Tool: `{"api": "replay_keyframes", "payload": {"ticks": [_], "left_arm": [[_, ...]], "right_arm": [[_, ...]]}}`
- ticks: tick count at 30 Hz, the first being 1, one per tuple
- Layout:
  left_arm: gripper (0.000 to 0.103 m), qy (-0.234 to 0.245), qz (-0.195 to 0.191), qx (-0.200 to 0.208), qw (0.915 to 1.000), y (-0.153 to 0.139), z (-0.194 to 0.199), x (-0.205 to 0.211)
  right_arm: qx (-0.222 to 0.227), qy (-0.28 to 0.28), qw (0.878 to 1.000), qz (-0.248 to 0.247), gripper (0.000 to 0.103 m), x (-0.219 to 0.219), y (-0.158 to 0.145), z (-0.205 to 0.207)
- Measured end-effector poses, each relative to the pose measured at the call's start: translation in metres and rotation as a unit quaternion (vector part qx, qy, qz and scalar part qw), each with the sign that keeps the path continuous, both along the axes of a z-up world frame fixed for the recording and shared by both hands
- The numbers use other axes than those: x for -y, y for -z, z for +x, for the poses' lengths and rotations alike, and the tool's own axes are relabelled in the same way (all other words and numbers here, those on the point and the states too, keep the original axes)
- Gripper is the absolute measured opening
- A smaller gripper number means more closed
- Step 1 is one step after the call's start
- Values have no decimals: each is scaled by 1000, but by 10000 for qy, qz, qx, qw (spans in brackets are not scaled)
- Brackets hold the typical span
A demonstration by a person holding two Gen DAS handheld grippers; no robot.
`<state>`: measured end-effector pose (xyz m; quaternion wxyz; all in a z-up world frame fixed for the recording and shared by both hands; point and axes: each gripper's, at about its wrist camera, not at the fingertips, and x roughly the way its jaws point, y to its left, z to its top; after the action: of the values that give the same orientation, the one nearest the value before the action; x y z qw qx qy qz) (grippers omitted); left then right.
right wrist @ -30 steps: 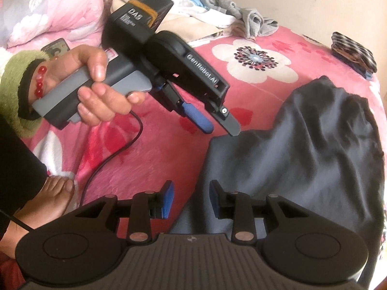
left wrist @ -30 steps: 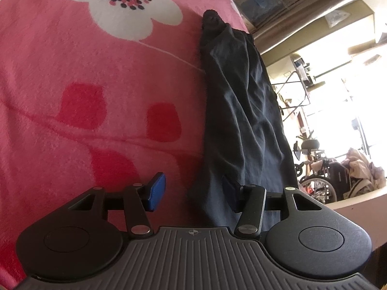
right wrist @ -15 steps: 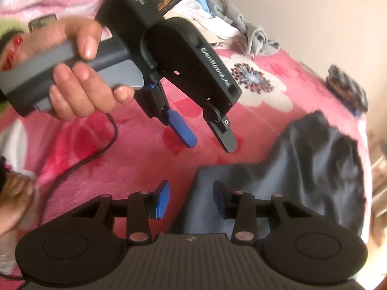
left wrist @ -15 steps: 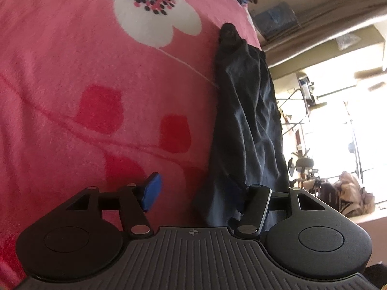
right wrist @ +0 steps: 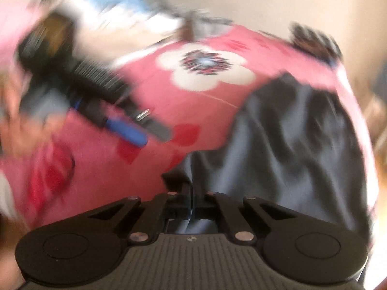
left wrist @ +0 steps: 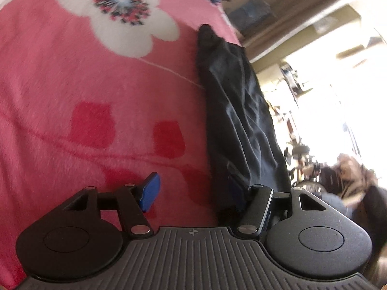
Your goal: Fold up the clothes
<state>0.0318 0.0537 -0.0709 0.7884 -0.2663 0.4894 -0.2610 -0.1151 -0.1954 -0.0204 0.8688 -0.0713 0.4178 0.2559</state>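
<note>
A dark grey garment lies along the right side of a pink flowered blanket. My left gripper is open low over the blanket, its right finger against the garment's near edge and its blue left pad over bare blanket. The right wrist view is blurred by motion. There the garment spreads out to the right, and my right gripper is shut on its near left corner, with cloth showing under the fingers. The left gripper hangs open at left above the blanket.
A heap of loose clothes lies at the bed's far end. A dark patterned item sits at the far right corner. The bed edge runs just right of the garment, with a bright cluttered room beyond. A person's hand holds the left gripper.
My right gripper has gone from open to shut on the garment's near corner, and its view now blurs with fast motion. The left gripper stays open and has shifted slightly beside the garment's edge.
</note>
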Motion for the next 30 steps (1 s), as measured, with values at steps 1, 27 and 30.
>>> {"api": "replay_keyframes", "payload": {"ticks": [1,27,30], "left_arm": [[62,131,29,82,9999,-1,-2,3],[45,1268,-439,414,9901,21,-10,50],[36,1131,-517,289,9918,23,-11,45]], "right_arm": [[-166,204,9992,288,1,12,0,5],[-621,940,9694,2179,1,87,-5,16],[-628,922,9690,2204,1,89,-5,15]]}}
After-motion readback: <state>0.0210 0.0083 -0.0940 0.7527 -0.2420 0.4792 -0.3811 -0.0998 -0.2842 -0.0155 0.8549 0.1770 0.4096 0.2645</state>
